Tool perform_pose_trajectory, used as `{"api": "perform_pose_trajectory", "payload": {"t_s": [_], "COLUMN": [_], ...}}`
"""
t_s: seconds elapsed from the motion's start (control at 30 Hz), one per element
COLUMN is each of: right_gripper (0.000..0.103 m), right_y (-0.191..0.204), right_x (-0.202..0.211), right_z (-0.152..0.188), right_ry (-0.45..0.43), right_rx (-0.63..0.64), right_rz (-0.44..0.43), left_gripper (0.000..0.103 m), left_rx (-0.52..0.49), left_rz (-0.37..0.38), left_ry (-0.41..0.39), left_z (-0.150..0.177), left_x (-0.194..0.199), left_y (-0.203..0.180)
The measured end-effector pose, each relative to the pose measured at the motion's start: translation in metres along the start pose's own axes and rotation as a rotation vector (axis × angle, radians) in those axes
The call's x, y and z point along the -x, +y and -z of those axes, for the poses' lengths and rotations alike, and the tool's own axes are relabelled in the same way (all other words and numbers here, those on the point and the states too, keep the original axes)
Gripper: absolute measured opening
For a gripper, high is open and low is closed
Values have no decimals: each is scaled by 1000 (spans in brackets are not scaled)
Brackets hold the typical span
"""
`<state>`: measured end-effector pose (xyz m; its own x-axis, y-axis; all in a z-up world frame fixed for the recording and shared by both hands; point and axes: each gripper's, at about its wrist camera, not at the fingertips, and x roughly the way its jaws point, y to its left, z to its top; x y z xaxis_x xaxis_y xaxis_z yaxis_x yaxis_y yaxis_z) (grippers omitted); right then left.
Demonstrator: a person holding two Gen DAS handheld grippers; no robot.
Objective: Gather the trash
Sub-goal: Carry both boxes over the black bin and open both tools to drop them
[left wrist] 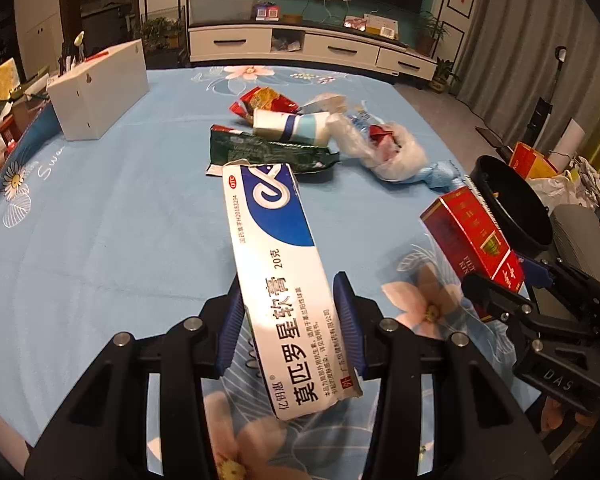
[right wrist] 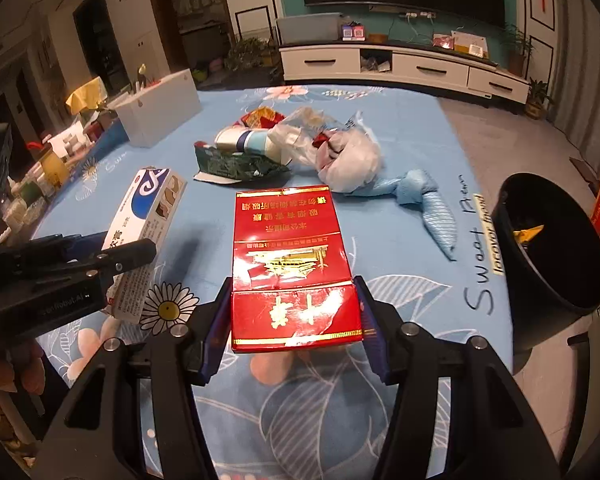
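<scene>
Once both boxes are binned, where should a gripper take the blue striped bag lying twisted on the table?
Probably at the knotted waist of the blue striped bag, coming from above with the fingers across the twist. There the plastic is bunched narrow; the flared tail lies flat on the cloth, offering little to pinch.

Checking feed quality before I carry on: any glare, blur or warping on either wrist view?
Right wrist: glare washes out the gold print on the red carton; bin interior nearly black. Left wrist: ointment box text sharp, its bottom end slightly blurred. Both: warm dim light, fisheye bending the blue tablecloth, dark corners.
</scene>
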<state>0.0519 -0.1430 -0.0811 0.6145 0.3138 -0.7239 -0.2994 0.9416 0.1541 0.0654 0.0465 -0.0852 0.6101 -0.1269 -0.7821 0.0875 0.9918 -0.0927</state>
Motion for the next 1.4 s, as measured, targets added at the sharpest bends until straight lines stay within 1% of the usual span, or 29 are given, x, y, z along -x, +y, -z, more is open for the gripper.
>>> {"api": "perform_pose_trajectory", "payload": {"t_s": [0.2,0.4,0.53,0.67,0.73,0.77,0.8,0.83,0.87,0.93,0.97,1.03,1.1,1.13,1.17,1.23,1.27,1.3,1.37,1.4], "right_gripper": [57,57,57,57,57,57,57,57,57,57,57,57,57,57,57,57,57,57,57,57], "right_y": [-2,-2,-3,0,2,3,5,6,7,10,11,11,12,11,11,8,6,4,-1,-5], "right_x": [24,39,47,52,52,52,52,51,50,47,44,41,40,40,39,39,39,39,39,39], "right_z": [3,7,9,12,12,12,13,14,15,18,19,21,23,23,23,23,23,24,25,26], "right_ry": [-48,-72,-86,-84,-78,-74,-70,-64,-59,-48,-37,-32,-34,-34,-37,-39,-40,-41,-43,-43], "right_rx": [-7,-6,-7,4,16,20,23,27,33,43,45,34,25,24,20,8,0,-4,-15,-23], "right_rz": [2,2,5,13,21,24,27,30,35,45,55,59,64,67,73,76,78,81,82,83], "left_gripper": [45,45,45,41,41,39,35,34,34,34,34,34,34,36,42,45,50,61,73,73], "left_rx": [-28,-44,-34,-17,-3,0,3,5,6,8,14,34,32,39,53,76,85,97,117,121], "left_rz": [5,5,-4,-26,-18,-14,-8,-5,-7,-35,-48,-15,-16,-13,0,12,22,33,52,60], "left_ry": [-33,-56,-81,-133,-140,-140,-141,-144,-150,-167,-152,-128,-128,-125,-115,-102,-95,-84,-56,-46], "left_z": [2,8,14,24,30,31,33,34,35,37,38,40,42,43,44,45,47,48,53,55], "left_x": [17,31,43,60,64,64,65,65,65,61,54,47,45,44,41,36,34,30,22,19], "left_y": [-13,-22,-24,-23,-22,-22,-22,-22,-22,-21,-19,-14,-12,-10,-3,7,11,15,21,21]}}
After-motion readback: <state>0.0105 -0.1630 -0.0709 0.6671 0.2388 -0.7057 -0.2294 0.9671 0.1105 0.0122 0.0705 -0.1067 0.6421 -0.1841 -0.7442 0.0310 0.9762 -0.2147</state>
